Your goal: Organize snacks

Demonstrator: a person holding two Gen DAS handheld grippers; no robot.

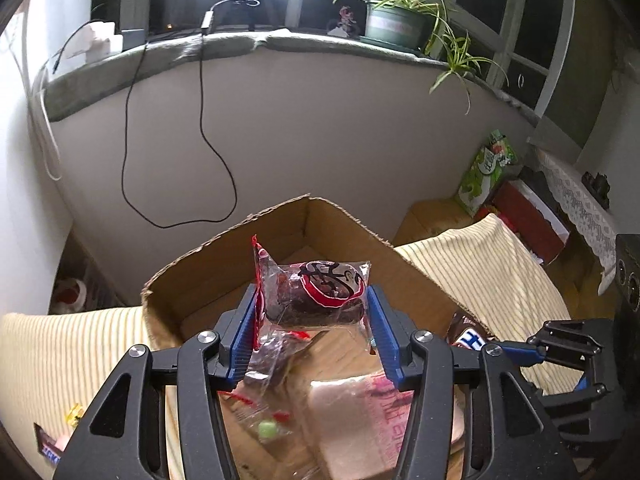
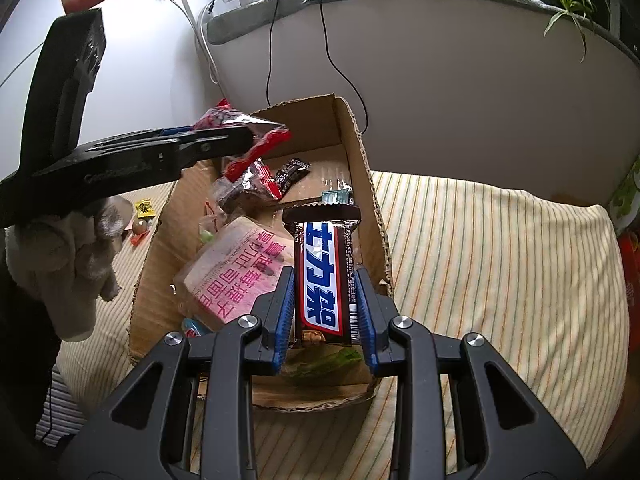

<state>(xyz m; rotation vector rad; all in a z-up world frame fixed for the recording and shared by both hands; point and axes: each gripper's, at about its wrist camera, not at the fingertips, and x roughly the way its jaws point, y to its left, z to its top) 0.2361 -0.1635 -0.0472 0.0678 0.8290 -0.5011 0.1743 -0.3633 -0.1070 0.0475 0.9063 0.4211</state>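
My left gripper [image 1: 312, 312] is shut on a clear red-printed pack with a dark cake [image 1: 320, 300] and holds it above the open cardboard box [image 1: 224, 256]. It shows from the side in the right wrist view [image 2: 244, 136]. My right gripper [image 2: 324, 304] is shut on a brown Snickers bar [image 2: 322, 272], held over the box's right part [image 2: 360, 160]. Inside the box lie a pink-printed bread pack [image 2: 236, 268], another red cake pack [image 2: 256, 184], a dark small wrapper [image 2: 290, 172] and small candies.
The box stands on a yellow striped cloth [image 2: 480, 248]. Loose candies [image 2: 144, 208] lie left of the box. A green snack bag [image 1: 484, 168] and red box [image 1: 528, 216] stand at the right. Black cables hang down the wall behind.
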